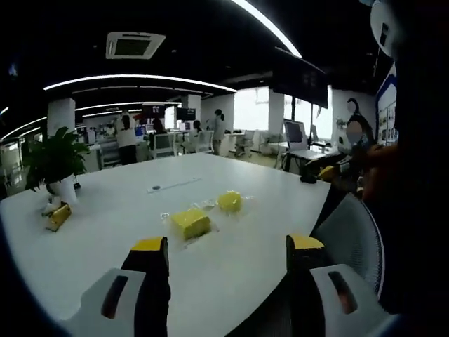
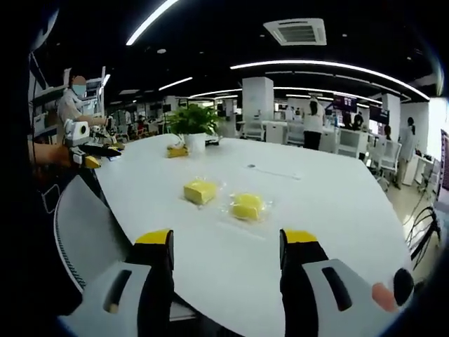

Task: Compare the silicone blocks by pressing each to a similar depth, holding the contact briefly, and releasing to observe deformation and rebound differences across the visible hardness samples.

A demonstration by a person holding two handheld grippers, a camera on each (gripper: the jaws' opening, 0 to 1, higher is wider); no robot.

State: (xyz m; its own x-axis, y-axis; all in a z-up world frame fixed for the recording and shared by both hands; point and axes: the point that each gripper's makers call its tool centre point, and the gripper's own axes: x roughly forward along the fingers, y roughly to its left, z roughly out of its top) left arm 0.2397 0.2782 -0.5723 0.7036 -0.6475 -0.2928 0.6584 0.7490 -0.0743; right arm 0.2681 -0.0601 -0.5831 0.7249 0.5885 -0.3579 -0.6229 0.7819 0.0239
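yellow blocks: 2 silicone samples, square block (image 2: 200,191) and round block (image 2: 247,206), laid side by side mid-table (image 2: 337,210) for easy comparison.
left gripper (image 1: 228,254): jaws held apart, short of samples.
right gripper (image 2: 226,247): jaws spread, nothing pressed yet.

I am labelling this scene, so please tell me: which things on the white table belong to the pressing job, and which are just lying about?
For the job:
square yellow block
round yellow block
left tongs, open
right tongs, open

Just lying about:
potted plant
small yellow item beside the plant
grey chair
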